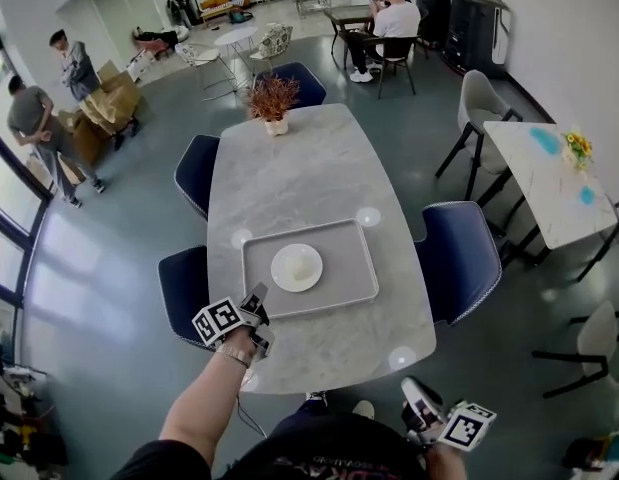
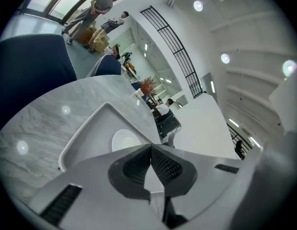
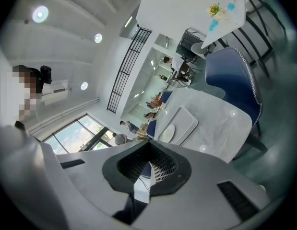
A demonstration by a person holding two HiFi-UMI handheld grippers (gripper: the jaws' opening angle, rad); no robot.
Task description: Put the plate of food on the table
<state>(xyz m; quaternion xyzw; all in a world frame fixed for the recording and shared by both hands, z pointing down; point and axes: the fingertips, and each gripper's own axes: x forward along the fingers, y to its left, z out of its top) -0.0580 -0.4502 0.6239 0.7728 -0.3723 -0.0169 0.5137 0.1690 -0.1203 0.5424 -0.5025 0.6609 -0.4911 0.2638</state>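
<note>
Grey marble-patterned oval table (image 1: 289, 168) carries a shallow grey rectangular tray (image 1: 359, 290) near its close end, and the round white plate (image 1: 296, 267) with a pale mound of food sits at the middle of that tray. Judged from this, the carrying looks done: the tray lies flat on the tabletop and neither gripper grips it. If the plate is meant to stand on the bare marble, then lifting it off the tray is what remains.

On the left, a bare forearm reaches out from the person's body to the table's near edge, and the left gripper (image 1: 259, 298) points towards the tray's near left corner, just beside it and tilted a little downward. Its jaws are pressed together with nothing between them.

Over on the right, the right gripper (image 1: 413, 390) hangs low beside the person, off the table's near right edge and well apart from the tray. Its jaws are likewise closed on nothing.
</note>
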